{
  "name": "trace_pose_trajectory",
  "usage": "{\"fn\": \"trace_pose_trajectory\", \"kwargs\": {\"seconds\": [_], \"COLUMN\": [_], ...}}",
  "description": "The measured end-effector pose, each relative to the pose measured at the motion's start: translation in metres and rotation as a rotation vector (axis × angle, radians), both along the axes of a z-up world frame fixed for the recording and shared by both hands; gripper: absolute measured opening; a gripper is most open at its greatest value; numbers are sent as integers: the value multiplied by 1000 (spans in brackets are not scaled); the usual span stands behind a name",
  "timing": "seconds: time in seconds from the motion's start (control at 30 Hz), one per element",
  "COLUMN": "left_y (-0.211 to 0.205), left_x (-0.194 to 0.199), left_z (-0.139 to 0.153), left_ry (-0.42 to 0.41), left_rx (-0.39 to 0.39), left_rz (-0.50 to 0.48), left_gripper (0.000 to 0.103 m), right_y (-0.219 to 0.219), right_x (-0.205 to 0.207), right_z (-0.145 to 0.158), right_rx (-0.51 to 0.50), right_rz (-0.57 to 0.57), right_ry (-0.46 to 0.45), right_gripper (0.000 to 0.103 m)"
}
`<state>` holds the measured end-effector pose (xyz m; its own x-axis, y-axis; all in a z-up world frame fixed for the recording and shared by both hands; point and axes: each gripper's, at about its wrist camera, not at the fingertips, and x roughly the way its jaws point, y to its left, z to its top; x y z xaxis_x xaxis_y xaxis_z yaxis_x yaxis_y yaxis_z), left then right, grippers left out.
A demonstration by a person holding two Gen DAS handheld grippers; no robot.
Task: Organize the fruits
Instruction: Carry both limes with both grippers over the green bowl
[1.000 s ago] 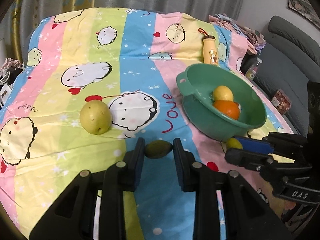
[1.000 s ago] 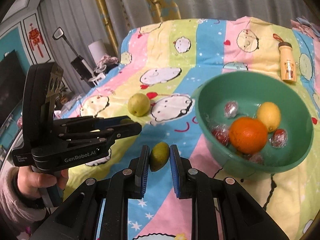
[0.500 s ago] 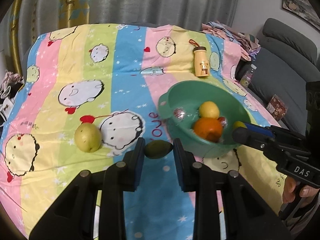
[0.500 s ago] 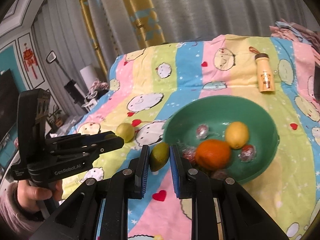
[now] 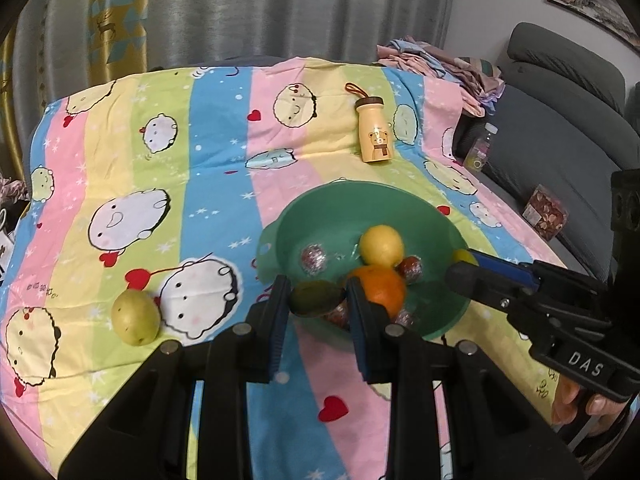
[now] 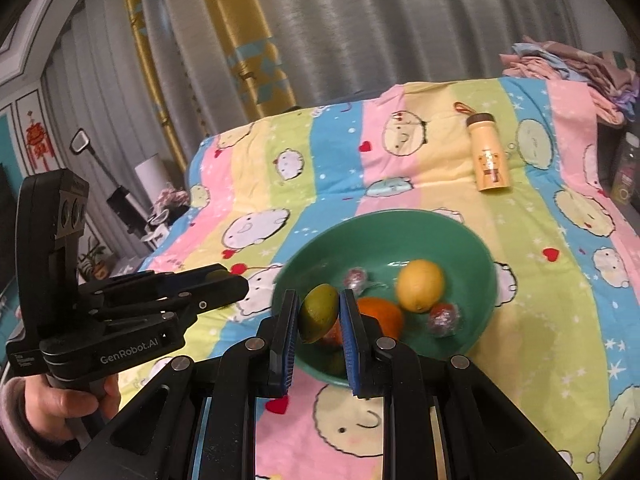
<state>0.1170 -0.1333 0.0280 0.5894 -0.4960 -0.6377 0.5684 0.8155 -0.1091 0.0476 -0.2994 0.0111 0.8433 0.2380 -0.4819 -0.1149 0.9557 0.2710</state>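
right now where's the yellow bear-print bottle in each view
Left wrist view: the yellow bear-print bottle lies upper centre-right, beyond the round green plastic bowl.
Right wrist view: the bottle lies upper right, beyond the bowl.
Shared landmark: the green bowl.

Surface: bed covered by striped cartoon blanket (image 5: 216, 152) | Resting on it: green bowl (image 5: 440, 320); pear (image 5: 135, 317); yellow bottle (image 5: 374, 136), laid down

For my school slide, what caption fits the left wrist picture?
Left gripper carries a green fruit over the green bowl; a pear waits.
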Motion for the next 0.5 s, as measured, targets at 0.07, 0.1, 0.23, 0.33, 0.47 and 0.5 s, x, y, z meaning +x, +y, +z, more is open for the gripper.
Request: {"fn": "trace_pose_trajectory", "kwargs": {"seconds": [0.07,0.1,0.23,0.33,0.47,0.5], "left_y": [-8,-12,-29,-42,-58,-61], "left_x": [3,4,15,22,30,32], "left_z": [0,0,-5,-10,-19,-22], "left_ry": [-3,-4,7,18,32,38], "left_rx": [14,21,52,70,100,103], "left_rz": [-5,-7,-22,-33,-48,-52], "left_gripper": [29,29,29,29,29,29], "right_y": [-6,-10,-23,-30,-38,-40], "right_x": [2,3,10,16,24,25], "right_z": [0,-1,-6,-10,-19,-20], "right_rx": [10,11,14,11,6,6], "right_rz": [-15,-27,-63,-86,-117,-122], "right_ry": [2,4,22,37,68,74], "right_gripper": [22,22,22,22,22,22]}}
